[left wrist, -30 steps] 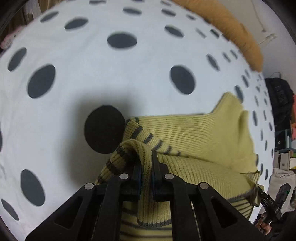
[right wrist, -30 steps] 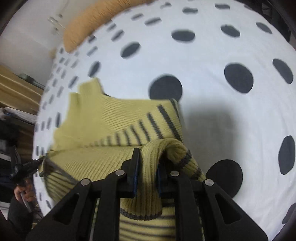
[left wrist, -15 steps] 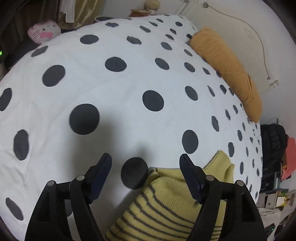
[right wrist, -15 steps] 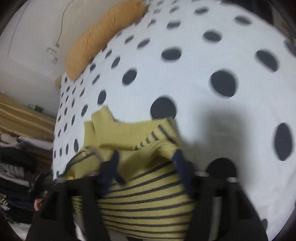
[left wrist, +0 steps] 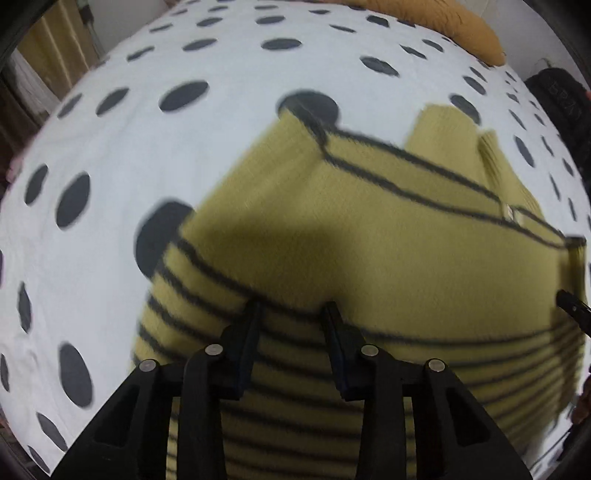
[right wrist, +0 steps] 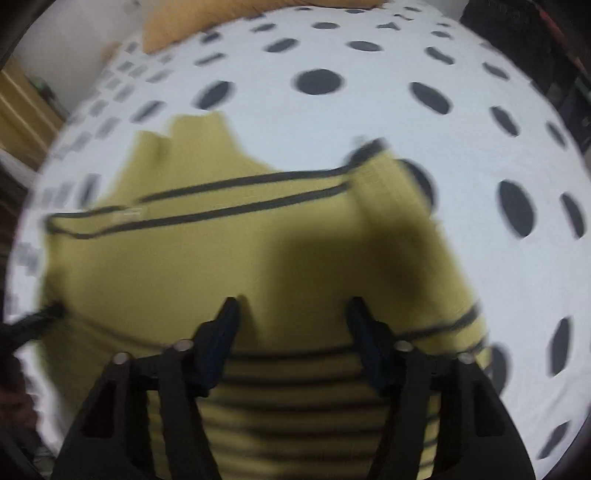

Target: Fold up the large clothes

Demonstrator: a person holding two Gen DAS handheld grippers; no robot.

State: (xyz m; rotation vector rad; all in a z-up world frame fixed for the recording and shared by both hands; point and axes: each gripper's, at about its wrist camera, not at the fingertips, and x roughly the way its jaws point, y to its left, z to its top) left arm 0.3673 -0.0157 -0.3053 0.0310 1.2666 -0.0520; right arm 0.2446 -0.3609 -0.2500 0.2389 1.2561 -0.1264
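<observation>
sweater folded, center frame, on dotted sheet | small label on stripe, unreadable | left gripper spread, empty | right gripper spread, empty

Yellow-green sweater, dark stripes; white bedspread, dark dots.

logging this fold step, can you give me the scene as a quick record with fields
garment: yellow sweater with dark stripes, lying folded on the bed
surface: white bedspread with dark dots
left gripper: jaws apart, empty, over the striped part of the sweater
right gripper: jaws apart, empty, over the sweater
background: orange pillow at the far edge of the bed
image quality: both views blurred by motion, the right wrist view more so
</observation>
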